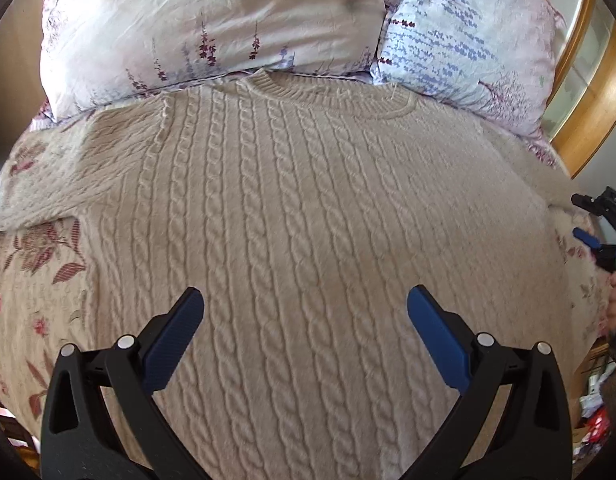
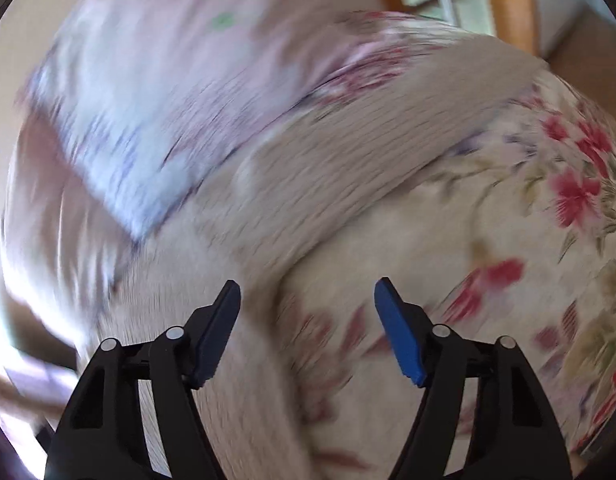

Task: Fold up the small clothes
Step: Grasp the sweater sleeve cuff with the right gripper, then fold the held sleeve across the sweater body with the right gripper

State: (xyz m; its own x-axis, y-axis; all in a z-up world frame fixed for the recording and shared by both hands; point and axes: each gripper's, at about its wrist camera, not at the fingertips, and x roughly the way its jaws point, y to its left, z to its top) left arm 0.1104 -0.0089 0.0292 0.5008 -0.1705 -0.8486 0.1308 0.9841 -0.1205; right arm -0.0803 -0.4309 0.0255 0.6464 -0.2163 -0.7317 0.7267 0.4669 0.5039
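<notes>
A cream cable-knit sweater (image 1: 308,208) lies flat on the floral bedspread (image 1: 32,288), collar toward the pillows (image 1: 212,20). The left hand-held gripper (image 1: 306,300) hovers over its lower body, jaws wide and empty. The right hand-held gripper (image 2: 308,290), also spread and empty, sits beside the sweater's sleeve (image 2: 347,152).

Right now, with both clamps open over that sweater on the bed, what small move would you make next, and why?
Probably lower the right gripper onto the sleeve beside it and pinch it. The sweater lies flat and unfolded, both grippers are open and empty, and the left gripper only hovers over the body, so folding a sleeve inward seems the natural start.
</notes>
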